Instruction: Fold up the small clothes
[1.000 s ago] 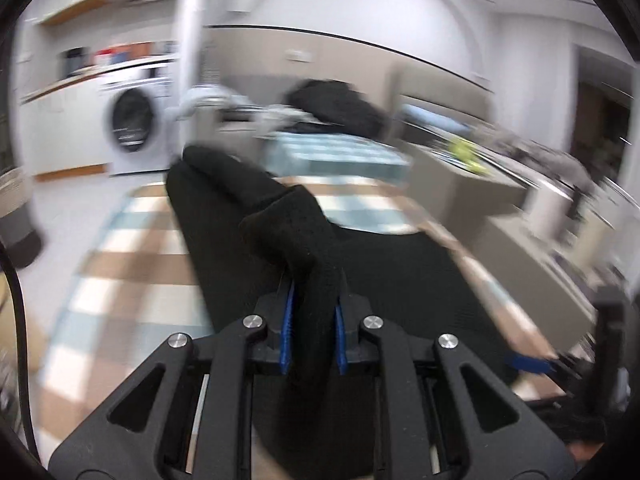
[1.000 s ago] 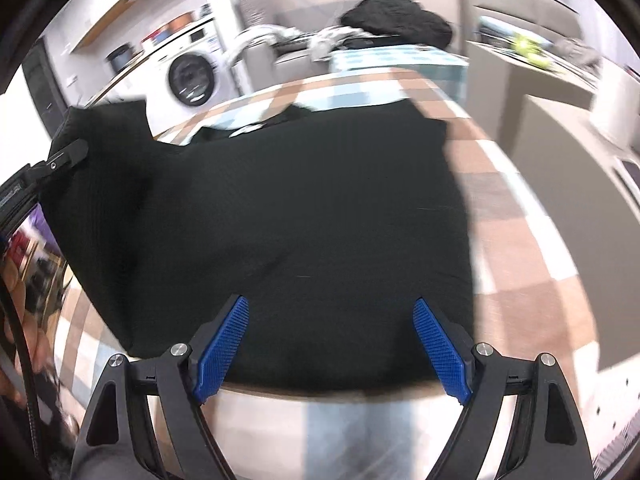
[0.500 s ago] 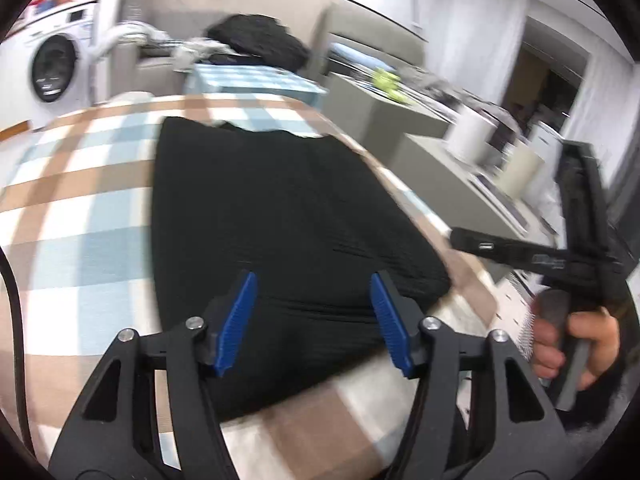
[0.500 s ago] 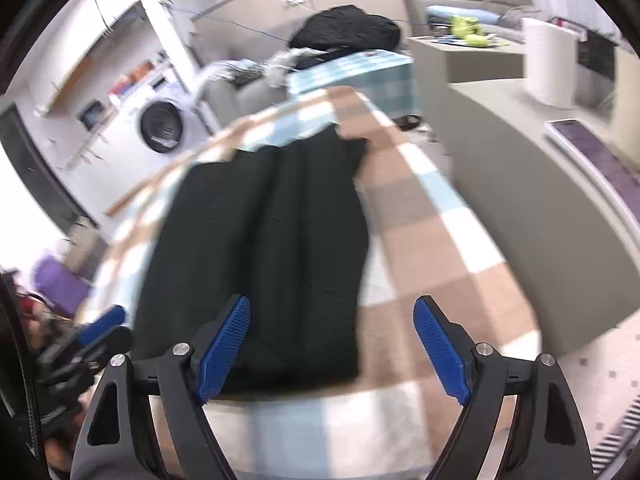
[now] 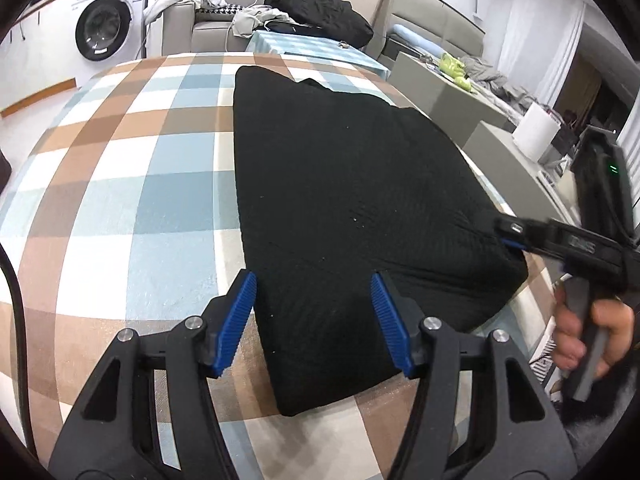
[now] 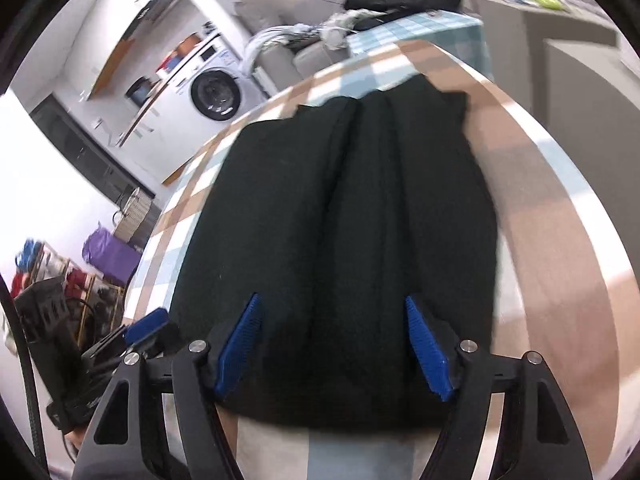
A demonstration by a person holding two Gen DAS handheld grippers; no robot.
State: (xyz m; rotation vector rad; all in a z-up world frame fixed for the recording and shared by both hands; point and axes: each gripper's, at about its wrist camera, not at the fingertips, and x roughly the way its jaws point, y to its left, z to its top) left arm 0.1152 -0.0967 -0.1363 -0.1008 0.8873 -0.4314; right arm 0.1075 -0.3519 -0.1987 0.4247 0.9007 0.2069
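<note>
A black knit garment (image 5: 352,208) lies folded lengthwise on the checked tablecloth (image 5: 132,184). My left gripper (image 5: 314,316) is open and empty, its blue pads straddling the garment's near left corner. My right gripper (image 6: 334,344) is open and empty over the garment's near edge (image 6: 340,240). In the left wrist view the right gripper (image 5: 516,236) sits at the garment's right corner, held by a hand. In the right wrist view the left gripper (image 6: 140,332) shows at the lower left beside the cloth.
A washing machine (image 5: 108,28) stands at the back left. A sofa with a black clothes heap (image 5: 320,12) is behind the table. Grey counters (image 5: 460,96) and a white roll (image 5: 536,132) stand on the right. The table edge runs close past the garment's right side.
The left gripper let go of the black cloth it was pinching and opened. The garment now lies folded narrower on the table. The right gripper moved in over the garment's near edge.
</note>
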